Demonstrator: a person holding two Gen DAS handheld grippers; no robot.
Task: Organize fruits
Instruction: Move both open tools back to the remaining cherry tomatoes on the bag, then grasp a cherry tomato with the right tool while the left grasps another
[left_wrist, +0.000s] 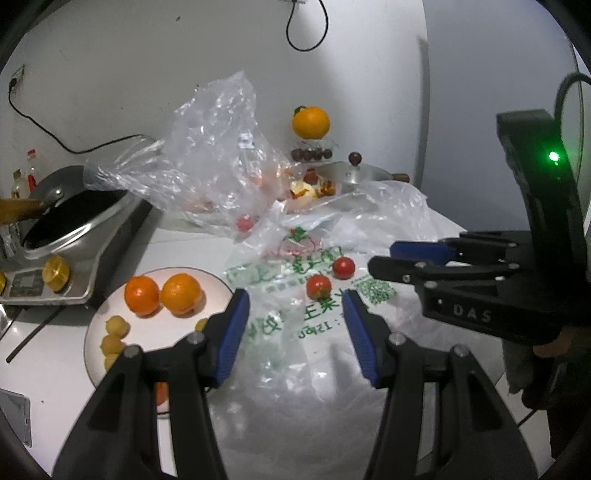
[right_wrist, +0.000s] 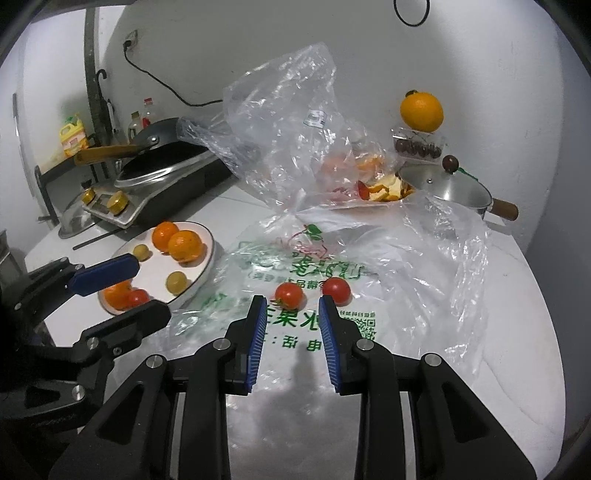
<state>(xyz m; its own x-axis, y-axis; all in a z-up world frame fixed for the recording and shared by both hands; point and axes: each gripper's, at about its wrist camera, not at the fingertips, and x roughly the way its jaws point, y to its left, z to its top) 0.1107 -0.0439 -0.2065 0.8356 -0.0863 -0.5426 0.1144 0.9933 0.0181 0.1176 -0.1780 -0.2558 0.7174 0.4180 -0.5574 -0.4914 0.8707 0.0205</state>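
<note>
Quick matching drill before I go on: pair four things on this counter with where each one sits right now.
Things:
1. two cherry tomatoes
2. pair of oranges
3. single large orange
4. black pan

Places:
A. on the cooker at the left
B. on the printed plastic bag
C. on the white plate
D. atop a clear box by the wall

Pairs: 1-B, 2-C, 3-D, 4-A

Two cherry tomatoes (left_wrist: 328, 277) lie on a printed plastic bag (left_wrist: 295, 332) beside a plate (left_wrist: 110, 328) of oranges (left_wrist: 162, 293).
</note>
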